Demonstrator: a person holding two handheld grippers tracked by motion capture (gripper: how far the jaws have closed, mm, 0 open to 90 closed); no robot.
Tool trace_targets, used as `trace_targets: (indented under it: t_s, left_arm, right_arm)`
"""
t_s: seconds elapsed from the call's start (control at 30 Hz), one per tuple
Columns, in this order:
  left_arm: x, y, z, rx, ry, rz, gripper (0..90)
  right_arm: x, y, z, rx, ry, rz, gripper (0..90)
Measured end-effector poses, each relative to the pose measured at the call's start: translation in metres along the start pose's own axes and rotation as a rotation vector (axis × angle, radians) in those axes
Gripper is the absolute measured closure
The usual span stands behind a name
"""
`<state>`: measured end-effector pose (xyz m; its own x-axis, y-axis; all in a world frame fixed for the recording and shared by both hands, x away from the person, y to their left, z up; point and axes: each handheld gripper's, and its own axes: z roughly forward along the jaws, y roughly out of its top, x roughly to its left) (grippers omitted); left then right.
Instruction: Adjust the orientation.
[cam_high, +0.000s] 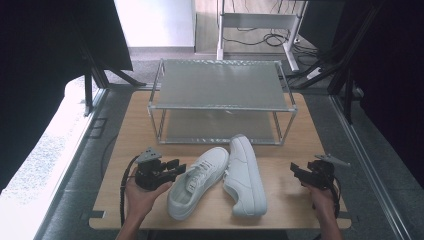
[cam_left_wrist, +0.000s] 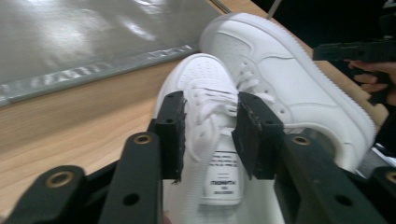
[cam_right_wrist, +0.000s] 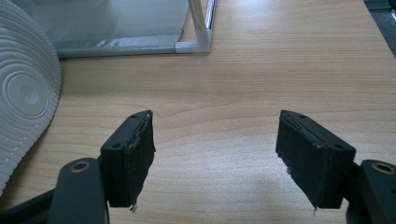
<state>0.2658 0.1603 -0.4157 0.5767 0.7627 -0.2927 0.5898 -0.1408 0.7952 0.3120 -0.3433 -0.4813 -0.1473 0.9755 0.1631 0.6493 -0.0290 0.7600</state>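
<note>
Left gripper (cam_left_wrist: 209, 135), low in the frame, has its jaws apart around the shoe (cam_left_wrist: 205, 121) tongue, probably to lift it, while right gripper (cam_right_wrist: 224, 154) waits wide apart.

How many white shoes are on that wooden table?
2. One upright shoe lies left of centre beside the left tool; the other shoe lies tipped on its side right of it, in front of the rack.
</note>
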Motion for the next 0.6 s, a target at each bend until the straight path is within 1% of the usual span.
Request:
trace_targets:
  t_s: [0.07, 0.2, 0.3, 0.33, 0.4, 0.5, 0.6]
  left_arm:
    - [0.002, 0.0, -0.001, -0.003, 0.021, 0.0, 56.3]
    - [0.004, 0.0, 0.0, -0.001, 0.031, -0.002, 52.6]
    - [0.006, -0.001, 0.005, 0.012, 0.045, 0.001, 51.8]
    - [0.007, -0.002, 0.008, 0.024, 0.057, 0.006, 51.1]
    - [0.008, -0.003, 0.013, 0.042, 0.066, 0.006, 50.9]
    - [0.009, -0.004, 0.02, 0.064, 0.072, 0.013, 50.0]
    - [0.008, -0.004, 0.027, 0.072, 0.082, 0.02, 50.0]
  right_arm:
    - [0.0, 0.0, 0.0, 0.004, 0.001, -0.003, 28.7]
    - [0.002, 0.001, 0.001, 0.002, 0.003, -0.005, 28.7]
    - [0.002, 0.0, 0.002, 0.006, 0.003, -0.005, 28.7]
    - [0.001, 0.0, 0.003, 0.009, 0.002, -0.006, 28.7]
    - [0.001, 0.0, 0.003, 0.009, 0.002, -0.006, 28.7]
    - [0.002, 0.001, 0.002, 0.006, 0.002, -0.006, 28.7]
    - [0.003, 0.001, 0.002, 0.01, 0.003, -0.011, 28.7]
